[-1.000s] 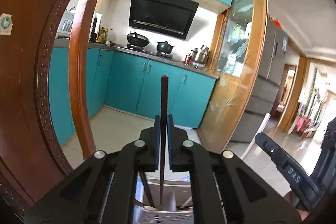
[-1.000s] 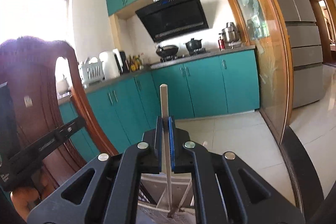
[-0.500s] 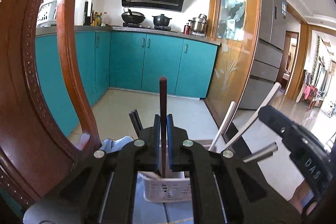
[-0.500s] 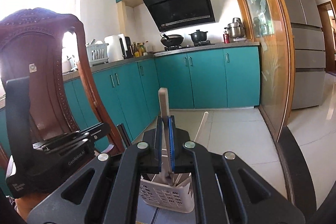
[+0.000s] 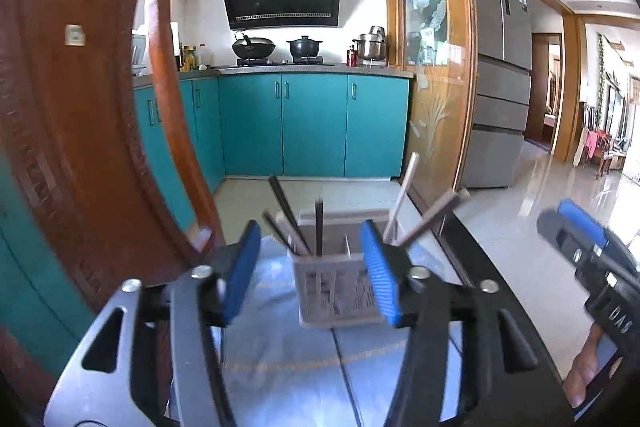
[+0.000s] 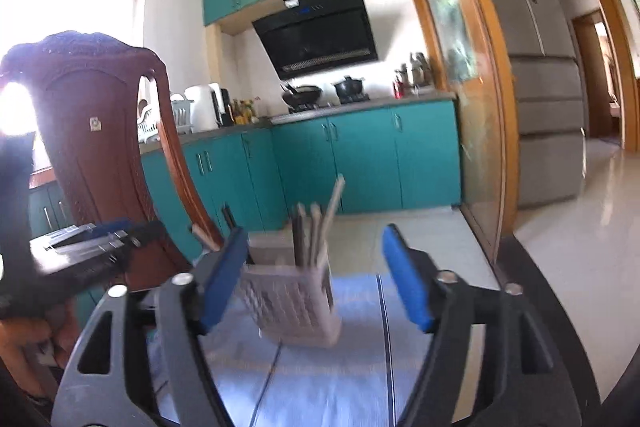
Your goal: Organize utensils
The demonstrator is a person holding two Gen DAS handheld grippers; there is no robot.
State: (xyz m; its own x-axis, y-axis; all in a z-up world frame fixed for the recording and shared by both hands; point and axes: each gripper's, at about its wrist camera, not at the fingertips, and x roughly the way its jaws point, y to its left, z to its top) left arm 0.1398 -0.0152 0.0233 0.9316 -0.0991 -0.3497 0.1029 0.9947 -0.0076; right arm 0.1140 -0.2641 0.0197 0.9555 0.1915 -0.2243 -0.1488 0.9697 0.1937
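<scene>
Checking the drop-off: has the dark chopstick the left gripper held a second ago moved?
Yes. The dark chopstick has left the opening left gripper and stands in the white utensil basket, below the teal cabinets it earlier rose against.

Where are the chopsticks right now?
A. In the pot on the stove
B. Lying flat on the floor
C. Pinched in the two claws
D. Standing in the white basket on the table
D: the chopsticks stand up out of the white basket on the table, and nothing is between the blue pads of the left claw or the right claw, which are opening.
</scene>
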